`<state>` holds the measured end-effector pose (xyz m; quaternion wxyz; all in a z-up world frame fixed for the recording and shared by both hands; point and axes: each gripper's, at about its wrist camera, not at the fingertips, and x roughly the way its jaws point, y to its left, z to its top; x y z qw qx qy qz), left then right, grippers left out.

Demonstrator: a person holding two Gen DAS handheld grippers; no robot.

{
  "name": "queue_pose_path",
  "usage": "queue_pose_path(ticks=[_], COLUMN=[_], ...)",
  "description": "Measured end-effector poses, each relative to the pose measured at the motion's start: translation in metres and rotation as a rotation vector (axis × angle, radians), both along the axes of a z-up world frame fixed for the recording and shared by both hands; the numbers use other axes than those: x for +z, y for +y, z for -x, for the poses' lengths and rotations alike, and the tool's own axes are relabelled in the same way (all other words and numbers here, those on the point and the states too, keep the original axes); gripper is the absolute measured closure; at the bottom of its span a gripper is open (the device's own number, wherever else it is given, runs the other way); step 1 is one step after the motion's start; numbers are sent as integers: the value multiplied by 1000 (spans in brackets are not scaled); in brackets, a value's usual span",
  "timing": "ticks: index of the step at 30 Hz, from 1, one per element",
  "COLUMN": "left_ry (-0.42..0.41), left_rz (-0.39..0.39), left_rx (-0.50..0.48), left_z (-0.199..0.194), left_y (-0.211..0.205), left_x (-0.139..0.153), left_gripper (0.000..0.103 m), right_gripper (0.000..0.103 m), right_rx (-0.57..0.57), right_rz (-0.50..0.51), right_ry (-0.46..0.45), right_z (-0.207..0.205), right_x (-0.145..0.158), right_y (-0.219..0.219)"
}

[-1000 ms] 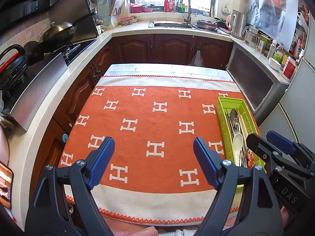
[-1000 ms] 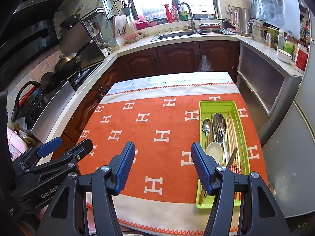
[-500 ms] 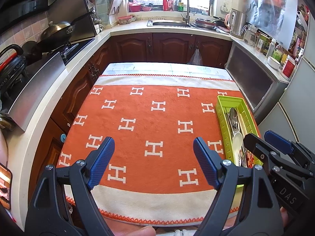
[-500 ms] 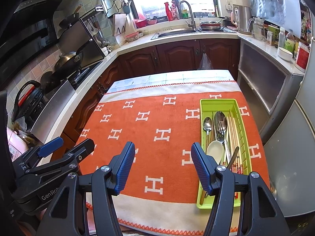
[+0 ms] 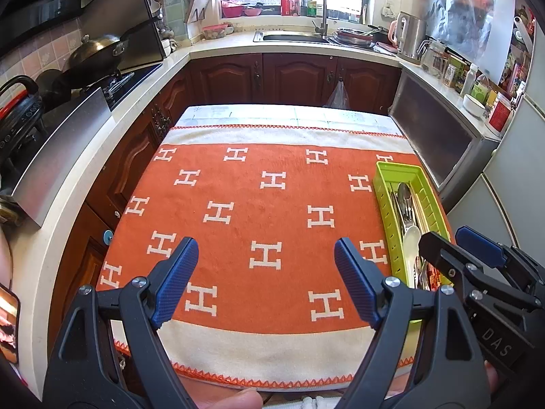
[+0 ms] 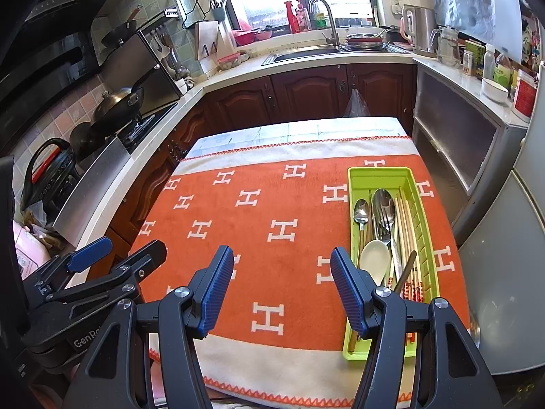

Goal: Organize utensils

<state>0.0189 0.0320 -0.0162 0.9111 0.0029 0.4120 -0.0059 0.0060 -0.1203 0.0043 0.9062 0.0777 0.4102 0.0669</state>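
Note:
A lime green utensil tray [image 6: 422,204] lies on the right side of an orange towel with white H marks [image 6: 265,211]. It holds metal spoons [image 6: 383,201], a fork, a white ceramic spoon [image 6: 374,260] and several chopsticks [image 6: 407,225]. The tray also shows in the left wrist view [image 5: 385,204]. My left gripper [image 5: 265,272] is open and empty above the towel's near middle. My right gripper [image 6: 281,286] is open and empty, just left of the tray's near end.
The towel covers a small table with kitchen counters around it. A stove with a wok [image 6: 117,105] is at the left, a sink [image 6: 306,54] at the back, a steel cabinet [image 6: 453,139] and a fridge [image 6: 511,272] at the right.
Both views have shifted slightly, as if both grippers drew back and rose a little. Both stay open. The tray and its utensils have not moved.

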Motion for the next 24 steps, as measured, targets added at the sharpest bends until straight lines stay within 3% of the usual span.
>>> queue_pose_path(ticks=[24], left_ry=[18], left_rz=[11], left_rx=[-8], left_z=[-2], left_y=[4], left_x=[-7], left_gripper=[23], right_gripper=[43], right_rx=[7], right_rz=[1], right_ry=[17], right_z=[-1], right_x=[-9], right_y=[6])
